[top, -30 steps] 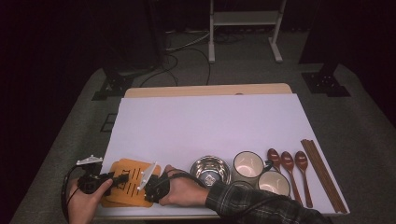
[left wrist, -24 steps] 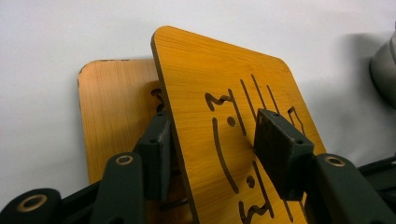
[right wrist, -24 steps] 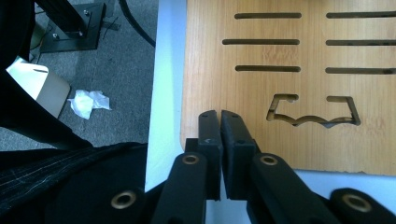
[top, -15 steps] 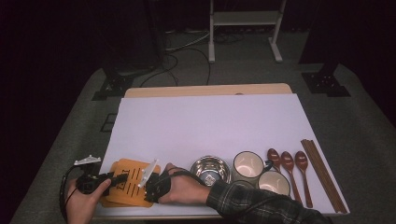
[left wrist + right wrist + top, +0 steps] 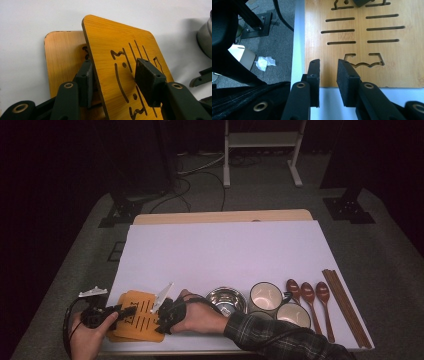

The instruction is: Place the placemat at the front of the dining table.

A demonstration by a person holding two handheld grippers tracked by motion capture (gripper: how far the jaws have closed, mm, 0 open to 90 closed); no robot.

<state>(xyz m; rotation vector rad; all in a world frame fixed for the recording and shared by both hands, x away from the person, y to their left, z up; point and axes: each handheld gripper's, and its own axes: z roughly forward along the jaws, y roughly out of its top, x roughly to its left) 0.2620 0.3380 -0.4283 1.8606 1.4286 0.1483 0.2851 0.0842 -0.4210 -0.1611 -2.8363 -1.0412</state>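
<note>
Two bamboo boards [image 5: 137, 321] sit stacked at the desk's [image 5: 225, 250] lower left; left tongs [image 5: 113, 80] clamp the tilted top board [image 5: 117, 55], right tongs [image 5: 328, 82] have just been opening, nothing between them, at its near edge.

The high view is soft and dark-edged; the gripper views are bright, sharp, with soft shadows.

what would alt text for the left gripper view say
The left gripper clamps the near edge of an orange wooden board with slots cut through it, lifting it tilted above a second, similar board lying flat on the white table cover. A metal bowl's rim shows at the right edge.
</note>
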